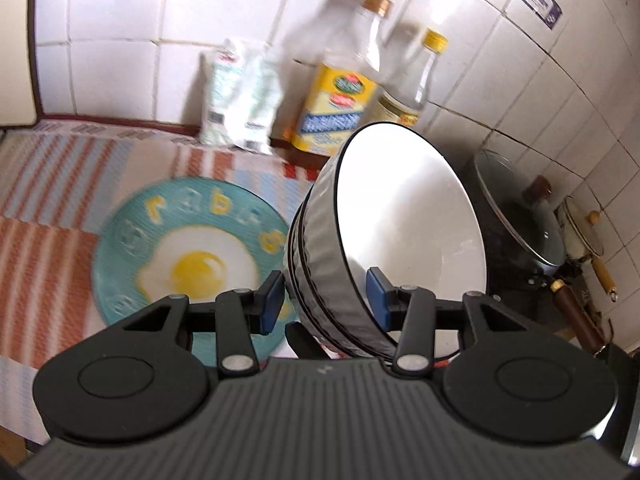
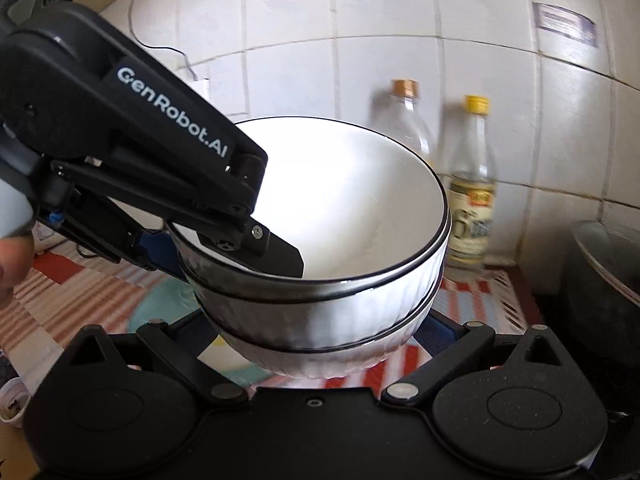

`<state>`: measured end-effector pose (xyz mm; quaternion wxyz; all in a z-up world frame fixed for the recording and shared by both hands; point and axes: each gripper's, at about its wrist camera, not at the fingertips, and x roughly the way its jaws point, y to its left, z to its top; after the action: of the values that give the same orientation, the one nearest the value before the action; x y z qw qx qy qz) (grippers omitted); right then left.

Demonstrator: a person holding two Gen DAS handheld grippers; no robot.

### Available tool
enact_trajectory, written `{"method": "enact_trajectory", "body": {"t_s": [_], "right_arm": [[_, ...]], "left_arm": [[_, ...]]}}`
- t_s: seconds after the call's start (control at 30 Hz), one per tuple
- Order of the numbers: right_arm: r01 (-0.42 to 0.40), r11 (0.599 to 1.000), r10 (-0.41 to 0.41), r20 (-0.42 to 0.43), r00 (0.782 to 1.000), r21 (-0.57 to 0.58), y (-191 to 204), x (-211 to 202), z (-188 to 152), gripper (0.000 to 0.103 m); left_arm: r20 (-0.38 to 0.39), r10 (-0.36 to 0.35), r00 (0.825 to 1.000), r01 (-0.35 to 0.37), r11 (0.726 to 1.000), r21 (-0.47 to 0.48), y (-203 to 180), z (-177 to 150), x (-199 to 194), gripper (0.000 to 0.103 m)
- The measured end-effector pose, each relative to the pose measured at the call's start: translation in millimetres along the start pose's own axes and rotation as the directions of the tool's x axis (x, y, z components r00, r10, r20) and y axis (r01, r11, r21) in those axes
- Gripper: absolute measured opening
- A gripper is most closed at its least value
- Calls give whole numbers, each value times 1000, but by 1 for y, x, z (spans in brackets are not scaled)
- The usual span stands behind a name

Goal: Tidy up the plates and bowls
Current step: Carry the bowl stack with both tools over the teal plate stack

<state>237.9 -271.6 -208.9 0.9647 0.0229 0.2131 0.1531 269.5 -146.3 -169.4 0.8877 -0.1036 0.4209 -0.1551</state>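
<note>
A: What's under me on the counter?

B: A striped cloth (image 1: 60, 216) in orange, white and pale blue covers it. A blue plate (image 1: 132, 248) with a fried egg picture lies flat on the cloth, on the left in my left camera.

A: And the bowls?

B: I have a stack of white bowls (image 1: 404, 216) with dark rims, nested together. My left gripper (image 1: 326, 296) is clamped on the stack's wall, one blue pad inside the top bowl and one outside. In that view the stack sits tilted, above the cloth.

A: The right one?

B: The right gripper (image 2: 316, 344) has the bottom of the stack between its arms, but its fingertips are hidden behind the bowls, so I cannot tell whether it grips.

A: The room?

B: White tiled walls meet in a corner. Far against the wall stand a large bottle (image 1: 348, 80) with a yellow label, a smaller bottle (image 1: 416, 84) with a yellow cap, and a white bag (image 1: 240, 96) to their left. To the right, a dark pan with a glass lid (image 1: 516, 216) sits on a dark stove
</note>
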Motion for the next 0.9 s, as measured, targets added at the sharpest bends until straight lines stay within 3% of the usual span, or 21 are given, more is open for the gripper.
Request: {"method": "enact_trajectory", "body": {"t_s": [0.27, 0.5, 0.9], "right_arm": [[-51, 998, 52, -10, 999, 20, 39, 42, 16, 103], [-57, 996, 61, -61, 996, 61, 61, 74, 11, 103], [24, 997, -10, -188, 982, 70, 78, 108, 4, 103]], "left_arm": [[-18, 47, 999, -47, 999, 16, 52, 17, -2, 43], [-59, 61, 996, -56, 996, 73, 83, 22, 22, 43], [-182, -32, 983, 36, 999, 20, 126, 27, 61, 43]]}}
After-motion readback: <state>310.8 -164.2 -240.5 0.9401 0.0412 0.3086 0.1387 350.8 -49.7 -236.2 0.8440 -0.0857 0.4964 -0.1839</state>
